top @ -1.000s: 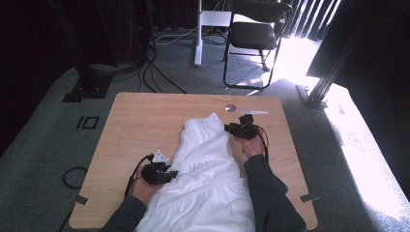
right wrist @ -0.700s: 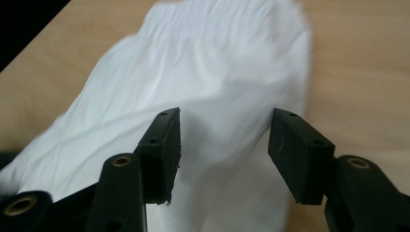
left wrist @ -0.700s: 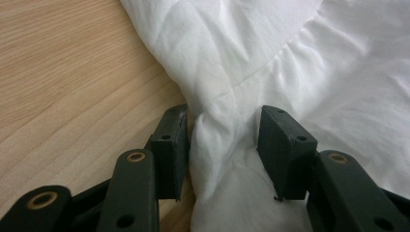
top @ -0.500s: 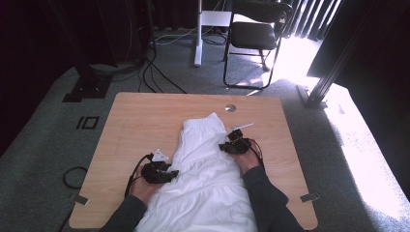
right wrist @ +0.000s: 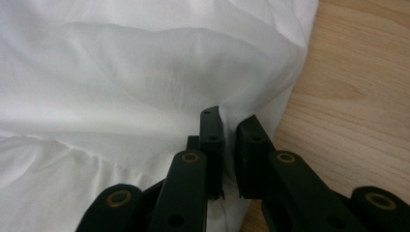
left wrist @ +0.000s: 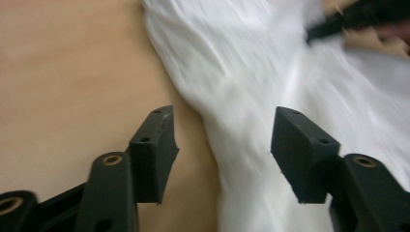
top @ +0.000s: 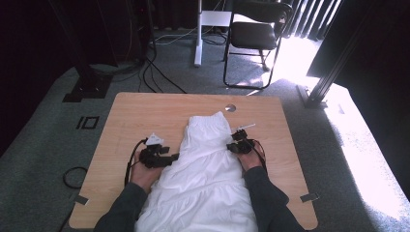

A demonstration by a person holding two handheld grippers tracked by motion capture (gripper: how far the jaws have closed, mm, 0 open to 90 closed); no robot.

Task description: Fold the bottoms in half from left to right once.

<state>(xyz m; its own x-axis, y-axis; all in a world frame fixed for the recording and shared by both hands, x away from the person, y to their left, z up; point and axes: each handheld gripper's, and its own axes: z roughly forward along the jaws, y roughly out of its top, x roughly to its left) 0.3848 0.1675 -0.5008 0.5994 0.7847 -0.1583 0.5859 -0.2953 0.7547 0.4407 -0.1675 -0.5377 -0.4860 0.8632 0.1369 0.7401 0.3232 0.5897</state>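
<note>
A white garment (top: 208, 169) lies lengthwise down the middle of the wooden table (top: 135, 111), its narrow end toward the far side. My left gripper (top: 173, 156) is at the cloth's left edge; in the left gripper view its jaws have just been opening and now stand open (left wrist: 222, 137) over the edge of the white garment (left wrist: 261, 87), pressing on nothing. My right gripper (top: 232, 146) is at the cloth's right edge. In the right gripper view its jaws (right wrist: 229, 123) are pinched shut on a fold of the white garment (right wrist: 145, 72).
A round grommet hole (top: 230, 108) sits in the table near its far edge. A black chair (top: 256, 34) and cables lie on the carpet beyond the table. Bare wood lies left and right of the cloth.
My right gripper came down and toward me along the cloth's right edge and closed on it. My left gripper shifted a little to the right at the left edge.
</note>
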